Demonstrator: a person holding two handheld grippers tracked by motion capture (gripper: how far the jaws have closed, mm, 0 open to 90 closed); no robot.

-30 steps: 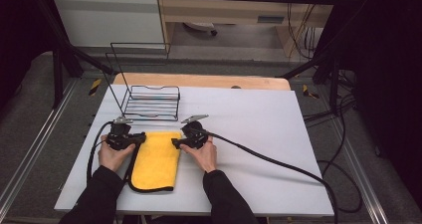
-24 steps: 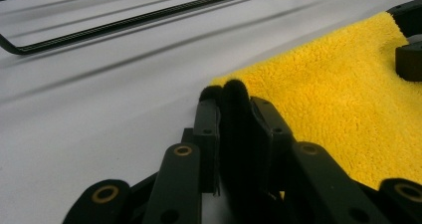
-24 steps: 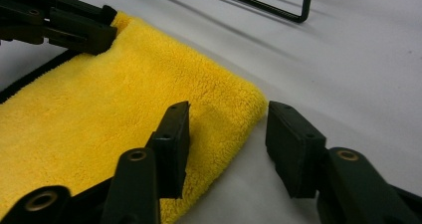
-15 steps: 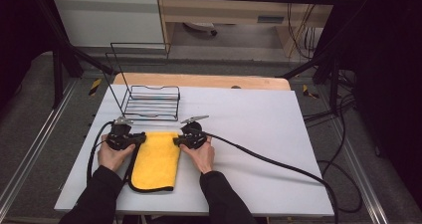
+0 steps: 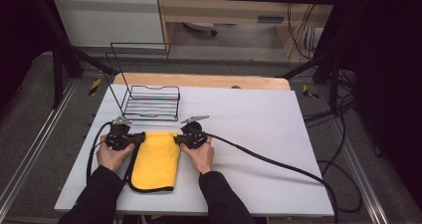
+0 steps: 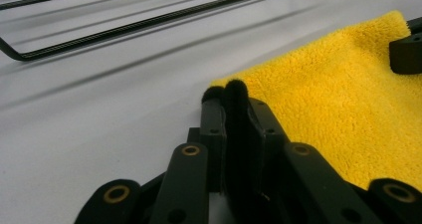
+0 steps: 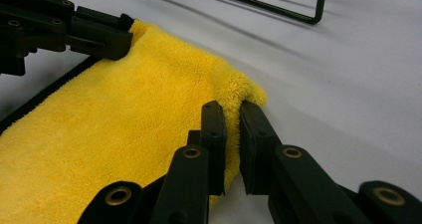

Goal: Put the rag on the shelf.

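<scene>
Lying across most of the high view: white table (image 5: 259,134), wooden board edge (image 5: 199,79) showing along its far side. Standing on the far-left part of the table: black wire rack (image 5: 149,102), tall wire back rising behind a low slatted base; two of its wires also crossing the top of the left gripper view (image 6: 124,27).

Lying flat on the near-left part of the table, just in front of the rack: yellow microfibre cloth (image 5: 157,159), dark piping running along its near and left edges, long axis pointing away from the person.

Pinching the cloth's far-left corner: left gripper (image 5: 140,138), jaws having just been closing, pads pressed together on the dark-edged corner (image 6: 226,92). Pinching the far-right corner: right gripper (image 5: 177,139), jaws having just been closing, a fold of yellow pile bunching up between the pads (image 7: 231,109). Both grippers sitting low on the table, facing each other across the far edge of the cloth, cable trailing from each.
</scene>
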